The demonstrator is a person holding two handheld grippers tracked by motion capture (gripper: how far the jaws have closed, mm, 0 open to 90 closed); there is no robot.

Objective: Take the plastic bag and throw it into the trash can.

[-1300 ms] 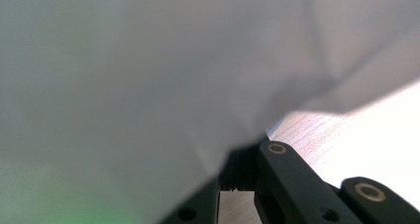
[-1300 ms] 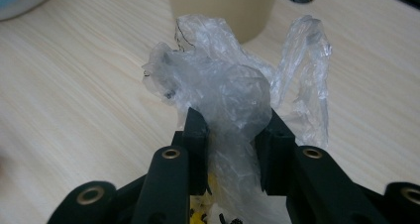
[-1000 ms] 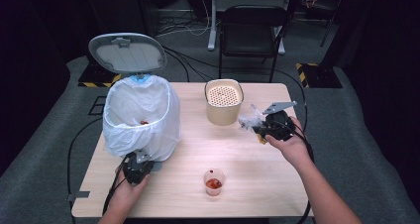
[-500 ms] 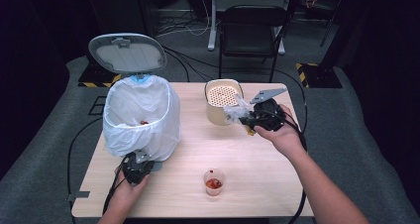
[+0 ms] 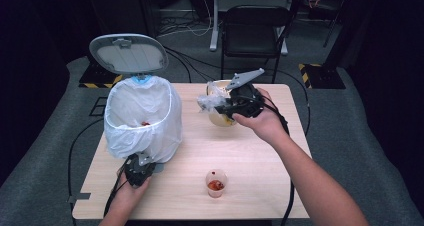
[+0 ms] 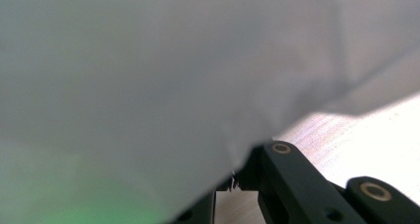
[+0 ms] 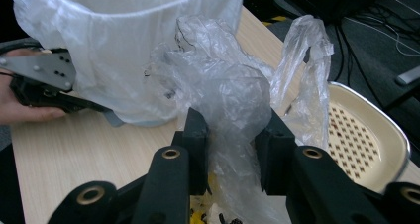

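Note:
A pedal bin lined with a white bag (image 5: 142,121) stands at the table's left with its grey lid (image 5: 129,53) up. Something small and red lies inside it. My left gripper (image 5: 137,168) sits low at the bin's foot, its jaws nearly together on a grey-blue pedal tab (image 7: 113,119). In the left gripper view the white liner (image 6: 173,85) hides most of that grip. My right gripper (image 7: 233,135) is shut on a crumpled clear plastic bag (image 7: 228,90). It holds that clear bag (image 5: 210,102) above the cream perforated bowl (image 5: 220,118), just right of the bin.
A small clear cup with red contents (image 5: 216,182) stands near the table's front edge (image 5: 190,217). A black chair (image 5: 255,31) is behind the table. Cables trail from both grippers over the table edges and the floor.
My right gripper has carried the clear bag leftward from the table's right side to above the cream bowl, closer to the bin. The left gripper has stayed at the bin's foot.

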